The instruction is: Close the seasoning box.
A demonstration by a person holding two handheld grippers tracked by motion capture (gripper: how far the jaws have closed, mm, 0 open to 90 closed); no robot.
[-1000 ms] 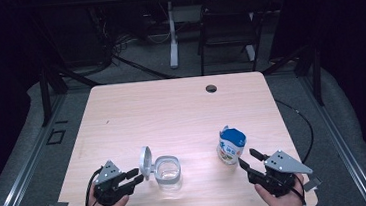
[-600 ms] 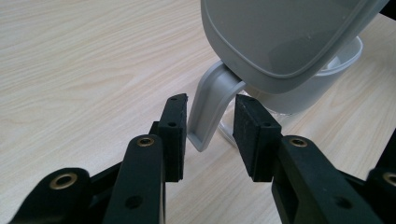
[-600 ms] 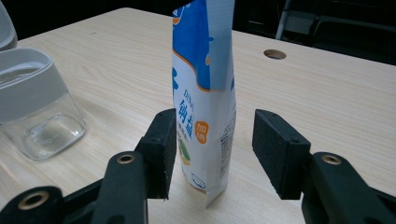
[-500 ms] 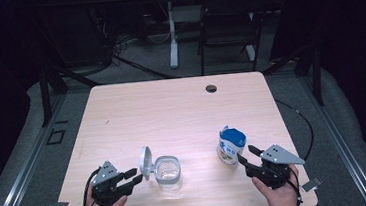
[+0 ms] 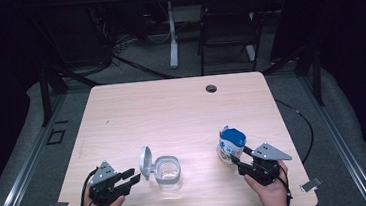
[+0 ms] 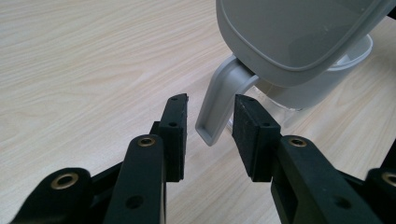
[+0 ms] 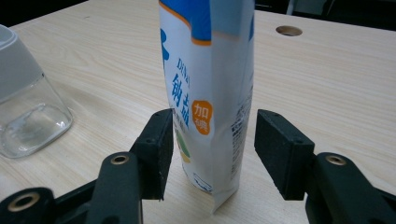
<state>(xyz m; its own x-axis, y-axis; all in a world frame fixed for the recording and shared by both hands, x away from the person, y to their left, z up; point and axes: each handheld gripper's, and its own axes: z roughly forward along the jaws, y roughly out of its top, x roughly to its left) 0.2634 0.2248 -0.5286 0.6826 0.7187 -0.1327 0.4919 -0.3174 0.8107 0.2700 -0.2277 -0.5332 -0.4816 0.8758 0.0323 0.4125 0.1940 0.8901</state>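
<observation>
A clear jar (image 5: pixel 168 173) stands near the table's front, its grey hinged lid (image 5: pixel 146 162) tipped up and open on its left side. My left gripper (image 5: pixel 131 177) points at that lid. In the left gripper view the lid's grey tab (image 6: pixel 218 112) sits between the open jaws (image 6: pixel 210 100), with a gap on the left side. A blue and white bag (image 5: pixel 231 144) stands upright to the right. My right gripper (image 5: pixel 240 157) has its jaws on either side of the bag (image 7: pixel 210 93); they have just been opening and the right pad (image 7: pixel 280 149) stands off it.
The light wooden table (image 5: pixel 171 109) has a round cable hole (image 5: pixel 211 88) near its far edge. Behind the table are a dark chair (image 5: pixel 225 34) and a white stand (image 5: pixel 171 33). Both hands rest near the front edge.
My right gripper has moved forward and down toward the bag, so its jaws now stand around the bag's base. The left gripper, jar and bag have stayed put.
</observation>
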